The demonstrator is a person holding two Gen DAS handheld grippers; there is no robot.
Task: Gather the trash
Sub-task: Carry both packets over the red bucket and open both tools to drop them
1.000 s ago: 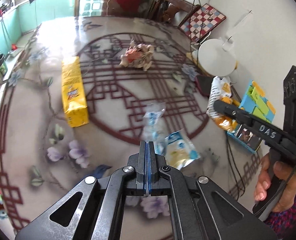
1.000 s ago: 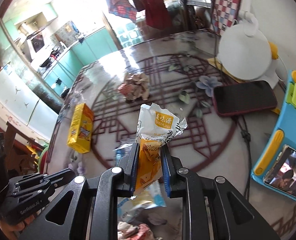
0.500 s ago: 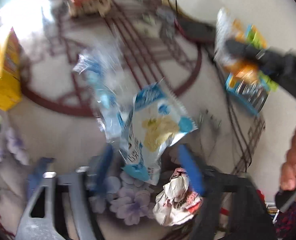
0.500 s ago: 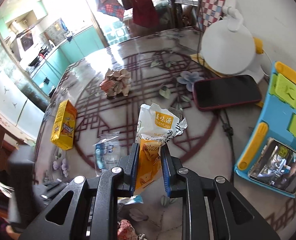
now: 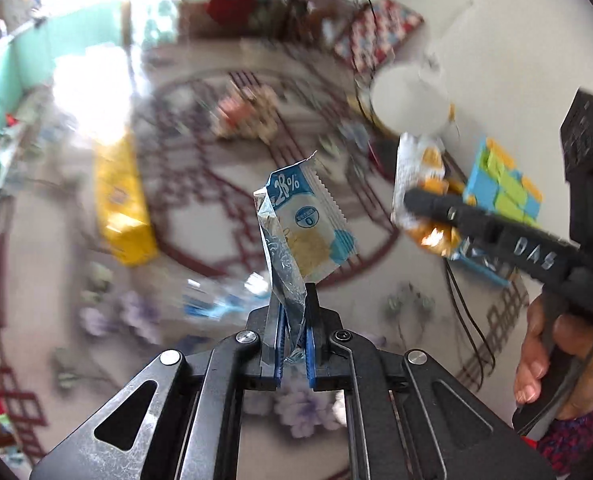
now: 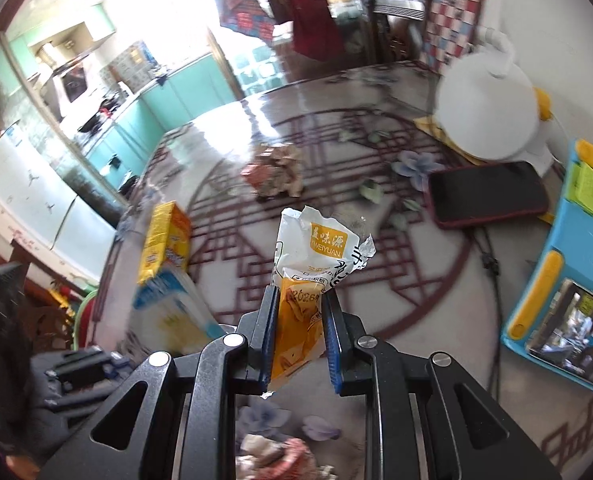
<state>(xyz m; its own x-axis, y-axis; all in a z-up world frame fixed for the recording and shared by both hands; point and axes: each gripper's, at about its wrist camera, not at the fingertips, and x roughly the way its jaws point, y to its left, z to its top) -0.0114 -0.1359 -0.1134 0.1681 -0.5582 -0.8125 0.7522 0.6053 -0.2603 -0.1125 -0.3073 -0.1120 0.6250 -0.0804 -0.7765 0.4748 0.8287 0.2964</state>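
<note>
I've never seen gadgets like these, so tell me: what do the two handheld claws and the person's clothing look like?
Each claw, left and right, is black metal: two flat arms with triangular cut-outs and silver bolts, ending in fingers lined with blue pads. Seen from the side, the right one bears scratched "DAS" lettering, a boxy black top with a green light, and a black cable. The sleeve is dark, patterned red and blue.
</note>
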